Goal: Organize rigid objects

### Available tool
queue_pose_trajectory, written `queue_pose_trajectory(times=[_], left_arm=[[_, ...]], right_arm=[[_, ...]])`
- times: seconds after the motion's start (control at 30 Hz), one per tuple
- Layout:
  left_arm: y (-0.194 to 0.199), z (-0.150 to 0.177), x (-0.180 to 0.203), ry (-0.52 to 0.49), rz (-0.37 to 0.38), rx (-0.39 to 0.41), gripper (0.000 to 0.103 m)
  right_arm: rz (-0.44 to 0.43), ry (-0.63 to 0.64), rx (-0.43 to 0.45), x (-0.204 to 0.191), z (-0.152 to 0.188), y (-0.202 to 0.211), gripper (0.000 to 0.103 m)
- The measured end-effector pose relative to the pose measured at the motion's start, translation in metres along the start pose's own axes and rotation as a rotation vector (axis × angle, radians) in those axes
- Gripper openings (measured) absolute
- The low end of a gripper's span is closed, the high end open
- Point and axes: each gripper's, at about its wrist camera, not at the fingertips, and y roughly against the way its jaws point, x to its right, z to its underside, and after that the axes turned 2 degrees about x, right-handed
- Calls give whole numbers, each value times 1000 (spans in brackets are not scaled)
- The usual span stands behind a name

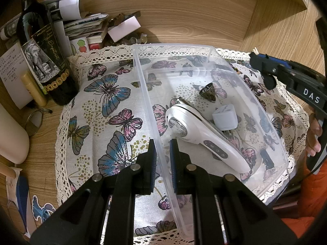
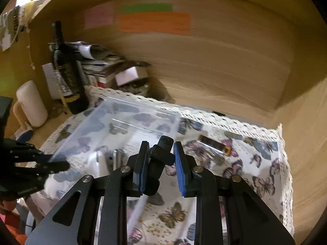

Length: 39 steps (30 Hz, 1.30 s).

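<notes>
Black plastic, jointed like a small clip or mount, is what your right gripper [image 2: 159, 161] carries: the black clip-like piece [image 2: 161, 155] sits between the blue pads [image 2: 180, 173], which appear clamped on it above the butterfly-print cloth [image 2: 255, 163], just right of the clear plastic bin [image 2: 114, 118]. It looks light and stiff, but its hinge may swivel, so keep hold of the thick lower body, not the tip.

Your left gripper [image 1: 163, 159] straddles the bin's near wall [image 1: 155, 122], fingers pinched on it or nearly so, steadying the thin, slippery plastic, which will flex if squeezed hard.

Inside the bin lie a white handheld device with a round metal head [image 1: 202, 134], a small white cube [image 1: 224, 118] and a dark ribbed cone [image 1: 209, 91]; drop the piece in the free far corner. A black and yellow bar-shaped item [image 2: 214, 145] lies on the cloth to the right. Mind the dark wine bottle [image 1: 45, 57] and paper stack [image 1: 85, 26] behind.
</notes>
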Motion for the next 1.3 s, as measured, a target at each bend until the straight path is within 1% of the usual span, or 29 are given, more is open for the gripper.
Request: queue_pose_trajectory(times=[0.17,0.5,0.53,0.6,0.67,0.7,1.03,1.17,1.3], left_arm=[[0,0,0,-1,1,0,12],[-1,0,1,1,1,1,13],[-1,0,1,1,1,1,13],[-1,-1,1,0,1,1,13],[-1,0,1,1,1,1,13],[-1,0,1,1,1,1,13],[-1,-1,2,1,1,1,13],[-1,0,1,2,2,2,13],[-1,0,1,0,1,3,13]], right_arm=[[-32,31,-14,-15,-3,-10,22],[-87,53,-112,-31,2,-43,22],[-91,51,-122,-31,2,-45,23],[-103,47,-136,-32,3,-46,28],[-93,39,-132,-31,3,-42,33],[-90,39,-125,-30,3,-40,34],[-55,10,-70,-16,4,-10,34],[-9,-9,-54,-5,14,7,34],[41,-30,-70,6,29,17,37]])
